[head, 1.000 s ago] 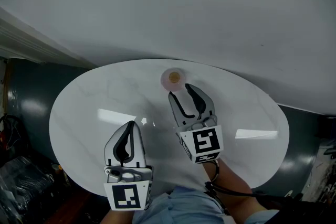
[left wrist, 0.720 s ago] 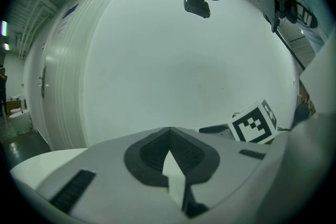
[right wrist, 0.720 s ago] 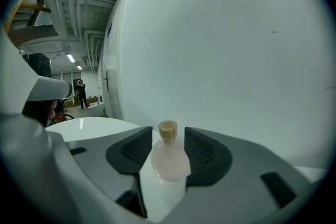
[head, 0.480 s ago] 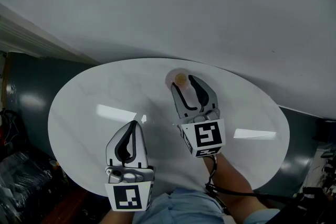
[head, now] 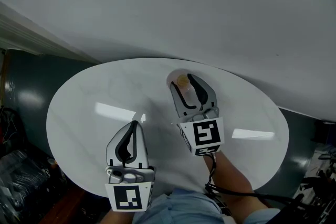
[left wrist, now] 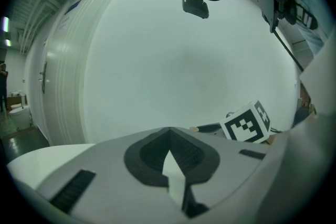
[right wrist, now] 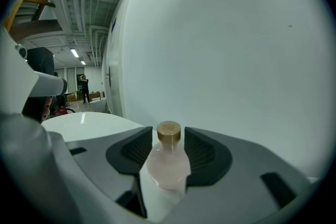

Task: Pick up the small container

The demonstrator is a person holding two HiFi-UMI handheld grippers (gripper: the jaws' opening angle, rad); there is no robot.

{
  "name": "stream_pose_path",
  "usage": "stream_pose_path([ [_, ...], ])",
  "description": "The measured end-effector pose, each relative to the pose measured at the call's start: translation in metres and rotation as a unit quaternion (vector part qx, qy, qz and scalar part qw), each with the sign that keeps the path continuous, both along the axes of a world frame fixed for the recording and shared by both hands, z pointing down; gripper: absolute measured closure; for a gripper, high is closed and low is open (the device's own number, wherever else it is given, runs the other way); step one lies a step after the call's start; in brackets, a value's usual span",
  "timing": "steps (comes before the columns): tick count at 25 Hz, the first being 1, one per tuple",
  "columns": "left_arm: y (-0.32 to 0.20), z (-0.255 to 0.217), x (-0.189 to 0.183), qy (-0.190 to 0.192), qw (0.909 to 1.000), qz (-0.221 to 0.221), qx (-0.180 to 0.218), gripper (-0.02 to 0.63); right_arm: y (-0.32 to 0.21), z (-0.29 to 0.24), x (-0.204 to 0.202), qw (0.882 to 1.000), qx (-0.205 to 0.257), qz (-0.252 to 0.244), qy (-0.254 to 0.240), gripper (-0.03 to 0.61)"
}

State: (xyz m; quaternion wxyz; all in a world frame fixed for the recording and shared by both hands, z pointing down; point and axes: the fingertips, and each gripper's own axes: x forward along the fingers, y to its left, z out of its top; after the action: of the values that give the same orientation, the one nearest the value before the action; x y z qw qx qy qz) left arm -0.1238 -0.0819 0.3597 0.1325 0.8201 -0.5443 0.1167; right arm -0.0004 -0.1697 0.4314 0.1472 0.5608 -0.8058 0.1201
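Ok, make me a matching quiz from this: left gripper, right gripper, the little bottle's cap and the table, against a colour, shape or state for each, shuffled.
1. left gripper
2. right gripper
3. cap
4. table

A. white and oval
B. jaws together, nothing between them
C. golden brown
D. jaws on either side of the small container

Pairs: 1-B, 2-D, 3-C, 4-A

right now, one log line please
right hand-held gripper: open around bottle | bottle: upright on table | left hand-held gripper: shut, empty
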Motion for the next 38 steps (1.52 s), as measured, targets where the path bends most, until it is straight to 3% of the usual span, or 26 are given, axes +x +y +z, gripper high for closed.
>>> stream_pose_path([
  [38,-0.002,0.005,-0.01,0.003,0.9999,-0.008,-0.012,0.615,-0.014,0.007,-0.002,1.0,0.008,0.01,0.016,0.443],
])
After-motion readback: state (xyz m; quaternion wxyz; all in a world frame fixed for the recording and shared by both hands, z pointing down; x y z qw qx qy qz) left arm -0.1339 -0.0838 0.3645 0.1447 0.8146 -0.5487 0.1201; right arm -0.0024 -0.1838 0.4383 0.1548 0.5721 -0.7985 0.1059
